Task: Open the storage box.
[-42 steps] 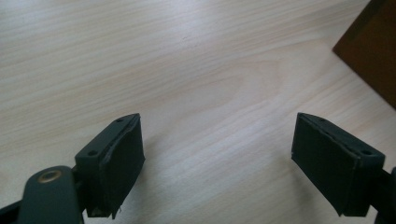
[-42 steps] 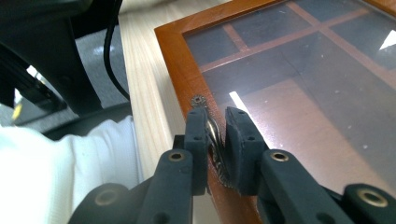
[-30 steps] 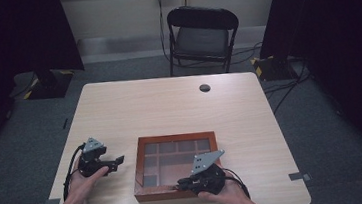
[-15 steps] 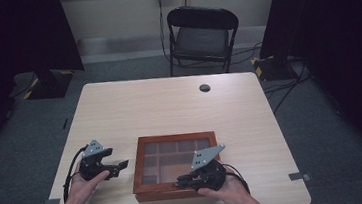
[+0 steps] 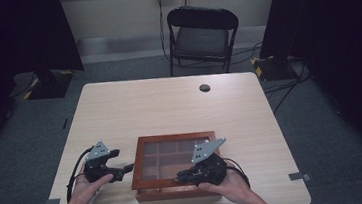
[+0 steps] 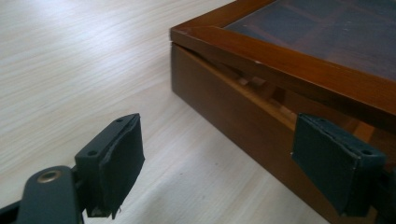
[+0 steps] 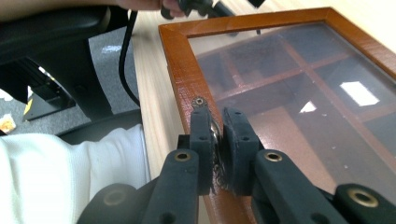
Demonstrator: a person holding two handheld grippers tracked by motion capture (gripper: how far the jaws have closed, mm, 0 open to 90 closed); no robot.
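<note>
wooden box (image 5: 175, 165) with a glass lid (image 7: 299, 93) sits near the front edge of the table (image 5: 169, 108), between the two hands, and its lid is raised a crack on the near side, a thin gap showing under the frame in the left gripper view. right gripper (image 5: 180, 177) is pinched tight on a small metal knob (image 7: 215, 133) at the lid's front rail, jaws almost together around it. left gripper (image 5: 125, 168) waits just beside the box's left wall, jaws wide apart, nothing between them, one pad (image 6: 119, 161) over bare tabletop. farther back on the table lies a small dark round piece (image 5: 205, 87), and a folding chair (image 5: 202, 34) stands beyond.
</note>
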